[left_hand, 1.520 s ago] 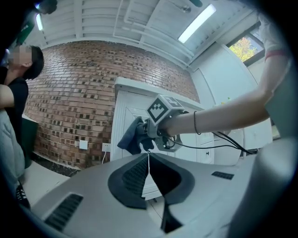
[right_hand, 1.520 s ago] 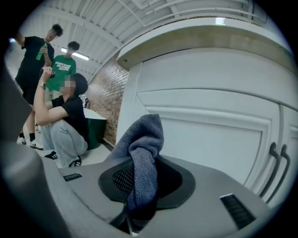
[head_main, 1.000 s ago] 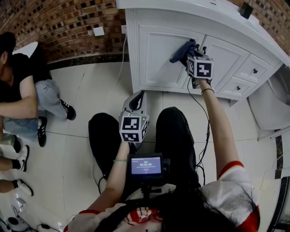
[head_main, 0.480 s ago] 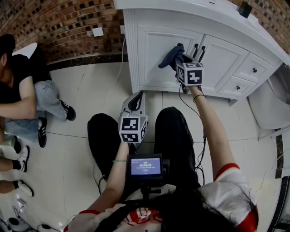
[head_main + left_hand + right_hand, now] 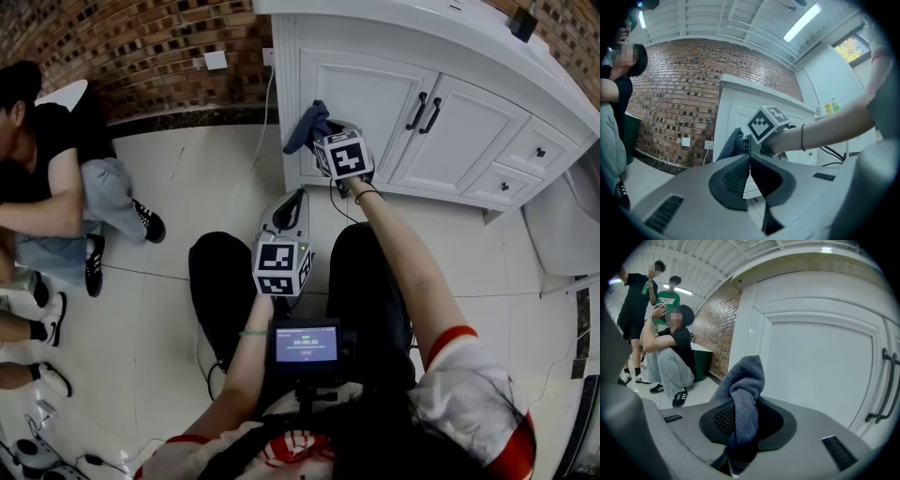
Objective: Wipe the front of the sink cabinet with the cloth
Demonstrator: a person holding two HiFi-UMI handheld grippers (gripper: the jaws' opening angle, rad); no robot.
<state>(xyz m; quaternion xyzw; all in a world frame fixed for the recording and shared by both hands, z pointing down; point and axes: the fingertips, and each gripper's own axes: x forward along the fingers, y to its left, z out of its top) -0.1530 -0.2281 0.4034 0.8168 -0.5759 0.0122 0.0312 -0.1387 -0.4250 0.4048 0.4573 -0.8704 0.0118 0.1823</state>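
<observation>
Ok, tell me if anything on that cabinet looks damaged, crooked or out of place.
Nothing stands out. On the cabinet, doors and drawers sit shut and flush. The cloth is clamped in the right gripper by the left door; the left gripper is shut, empty.

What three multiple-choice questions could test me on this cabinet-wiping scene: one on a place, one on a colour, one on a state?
1. Where is the cloth? A on the floor; B in the right tool, by the cabinet door; C on the countertop.
2. Cloth colour? A red; B yellow; C blue-grey.
3. How is the left tool? A shut, empty; B wide open; C holding a sponge.
B: its jaws clamp the cloth before the white door. C: the fabric shows blue-grey. A: its jaws meet with nothing between.
</observation>
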